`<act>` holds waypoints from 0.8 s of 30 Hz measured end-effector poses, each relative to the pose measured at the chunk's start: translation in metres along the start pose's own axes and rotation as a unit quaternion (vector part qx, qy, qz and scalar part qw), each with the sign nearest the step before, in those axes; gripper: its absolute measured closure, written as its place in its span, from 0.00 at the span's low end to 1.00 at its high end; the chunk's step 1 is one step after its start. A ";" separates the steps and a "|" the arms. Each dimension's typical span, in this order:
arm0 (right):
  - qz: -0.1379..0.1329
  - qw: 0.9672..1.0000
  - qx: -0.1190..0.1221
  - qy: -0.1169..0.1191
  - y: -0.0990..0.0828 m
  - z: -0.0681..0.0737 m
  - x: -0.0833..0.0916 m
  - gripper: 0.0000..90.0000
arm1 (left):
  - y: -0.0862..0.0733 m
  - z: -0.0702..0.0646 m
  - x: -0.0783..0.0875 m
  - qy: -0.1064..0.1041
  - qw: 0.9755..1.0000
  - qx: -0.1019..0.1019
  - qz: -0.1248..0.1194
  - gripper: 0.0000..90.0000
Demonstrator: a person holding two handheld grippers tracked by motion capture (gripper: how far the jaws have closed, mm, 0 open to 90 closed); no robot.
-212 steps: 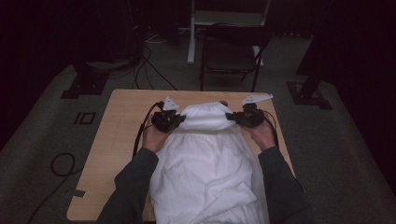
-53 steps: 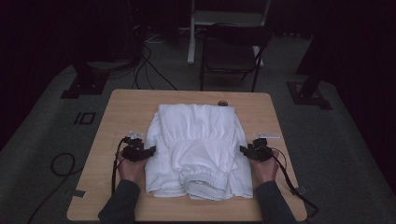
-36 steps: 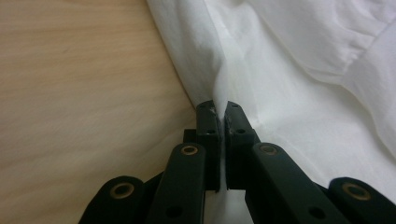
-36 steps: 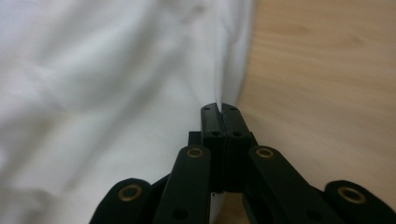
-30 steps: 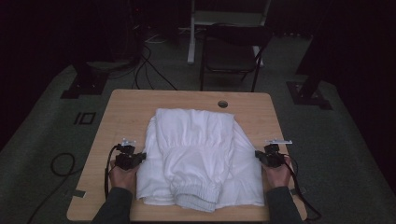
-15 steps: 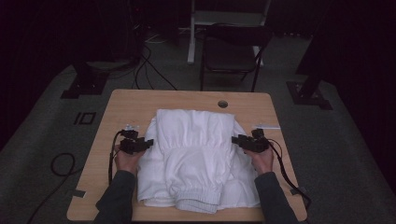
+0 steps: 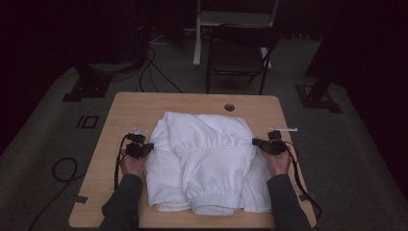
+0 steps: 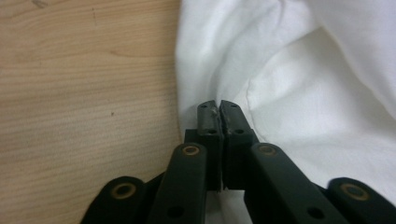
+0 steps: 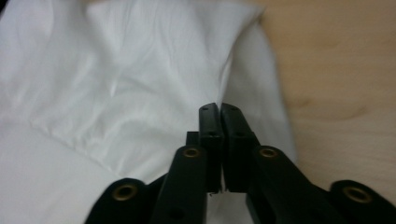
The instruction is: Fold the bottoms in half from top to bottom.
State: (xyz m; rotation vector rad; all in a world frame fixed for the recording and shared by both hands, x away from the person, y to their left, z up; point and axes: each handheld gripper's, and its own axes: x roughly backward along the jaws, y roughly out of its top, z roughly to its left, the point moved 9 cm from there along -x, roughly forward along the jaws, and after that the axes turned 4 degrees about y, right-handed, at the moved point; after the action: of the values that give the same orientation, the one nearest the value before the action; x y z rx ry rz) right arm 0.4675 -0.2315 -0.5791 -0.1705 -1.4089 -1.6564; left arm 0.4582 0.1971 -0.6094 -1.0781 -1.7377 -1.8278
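A white garment point(image 7: 207, 154) lies folded on the wooden table point(image 7: 134, 106), its elastic hem toward the near edge. My left gripper point(image 7: 150, 146) sits at the garment's left edge. In the left gripper view its jaws point(image 8: 219, 105) have just been closing and stand together, with a sliver of the garment point(image 8: 303, 93) pinched at their tips. My right gripper point(image 7: 255, 142) is at the garment's right edge. Its jaws point(image 9: 218, 107) have also been closing and are nearly together over a fold of the garment point(image 9: 116, 70), with cloth caught between them.
The table has a round hole point(image 7: 229, 107) near its far edge. Bare wood point(image 8: 84, 84) lies left of the garment and bare wood point(image 9: 341, 70) right of it. A dark chair point(image 7: 238, 53) stands beyond the table; cables point(image 7: 62, 168) trail on the floor at left.
A second ago both hands were farther out and nearer the front edge. They have moved in to the garment's two side edges, and both pairs of jaws opened and then closed on cloth.
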 end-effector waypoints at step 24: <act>0.062 0.993 -0.005 0.103 -0.044 0.052 -0.006 0.82 | -0.110 -0.094 0.085 -0.045 0.992 -0.113 0.040 0.65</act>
State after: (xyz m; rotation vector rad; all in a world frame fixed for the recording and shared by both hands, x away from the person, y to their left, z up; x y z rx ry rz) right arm 0.4172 -0.1889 -0.5967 -0.0879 -1.2115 -1.5328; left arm 0.3001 0.1416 -0.6115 -1.3178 -1.5383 -1.9897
